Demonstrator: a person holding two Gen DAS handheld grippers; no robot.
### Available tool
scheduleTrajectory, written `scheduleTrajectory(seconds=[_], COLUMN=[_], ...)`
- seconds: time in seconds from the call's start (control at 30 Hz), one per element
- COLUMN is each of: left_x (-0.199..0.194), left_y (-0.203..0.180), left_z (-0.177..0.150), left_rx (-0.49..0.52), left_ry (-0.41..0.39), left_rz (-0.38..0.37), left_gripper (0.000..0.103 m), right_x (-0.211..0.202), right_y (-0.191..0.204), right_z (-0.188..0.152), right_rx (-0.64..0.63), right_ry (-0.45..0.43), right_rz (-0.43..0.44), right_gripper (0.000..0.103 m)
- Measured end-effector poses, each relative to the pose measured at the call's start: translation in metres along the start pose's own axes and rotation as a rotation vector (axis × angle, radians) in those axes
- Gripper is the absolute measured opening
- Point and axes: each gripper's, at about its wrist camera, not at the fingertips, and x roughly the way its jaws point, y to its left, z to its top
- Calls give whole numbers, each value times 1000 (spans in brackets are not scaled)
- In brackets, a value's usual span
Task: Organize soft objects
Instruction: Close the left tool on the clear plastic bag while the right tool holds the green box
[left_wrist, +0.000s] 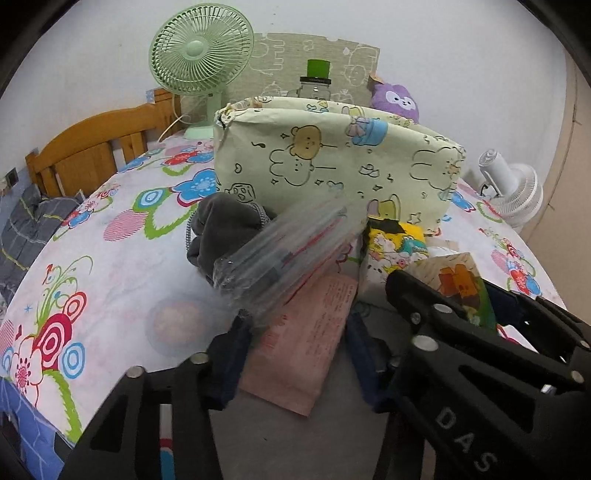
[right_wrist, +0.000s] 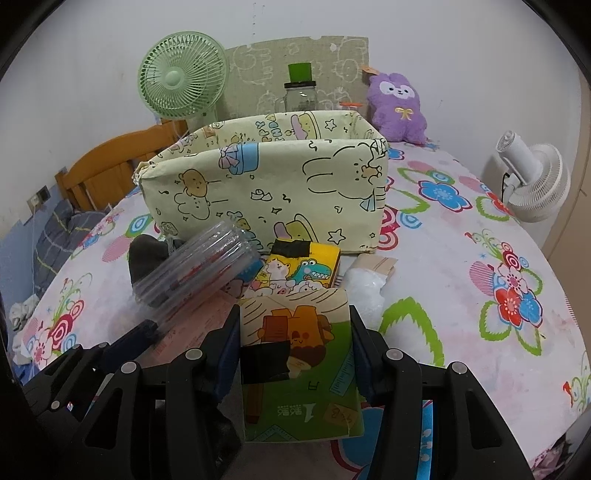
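Observation:
My left gripper (left_wrist: 295, 354) has a flat pink packet (left_wrist: 306, 332) between its fingers, the pads against its two long edges. A clear plastic pack of pens (left_wrist: 284, 251) lies tilted and blurred over the packet's far end, leaning on a grey cloth (left_wrist: 225, 229). My right gripper (right_wrist: 295, 354) is shut on a tissue pack with a cartoon print (right_wrist: 295, 332), held upright. Behind them stands the pale green fabric box (right_wrist: 266, 184), its top open. A yellow dinosaur tissue pack (right_wrist: 303, 269) and a white plastic bag (right_wrist: 362, 284) lie in front of the box.
All of this sits on a floral bedsheet (right_wrist: 461, 258). At the back are a purple plush (right_wrist: 397, 107), a glass jar with a green lid (right_wrist: 300, 92) and a green fan (right_wrist: 183, 77). A white fan (right_wrist: 535, 181) stands right, a wooden headboard (right_wrist: 107, 162) left.

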Motion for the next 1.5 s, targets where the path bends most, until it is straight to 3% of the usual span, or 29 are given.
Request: scheduleTrajectory(seconds=[0.3,0.87,0.97,1.03,1.13,1.33,1.5], left_x=[-11,-27,-26,-27,-28,-28,-17], left_y=[-7,-13,-12,-11,-9,-3,4], left_z=[-4,-6,-3,1,6,17,24], left_rx=[-12,-13,-17,-20,-18,-2,2], left_ry=[-4,-20,-24,-33,-54,-79,-70], left_rz=[-19,-2,0,5,24,58,55], left_gripper=[41,39,43,56,64,76,78], right_x=[-7,-25,-27,-27,-28,-25,-17], right_y=[-4,-6,-7,-6,-5,0,4], right_z=[-5,-8,-6,-3,2,12,17], right_rx=[15,27,32,33,35,33,26], right_ry=[-3,-36,-42,-47,-58,-66,-58], right_rz=[3,15,18,18,23,26,17], right_gripper=[56,56,56,56,56,55,55])
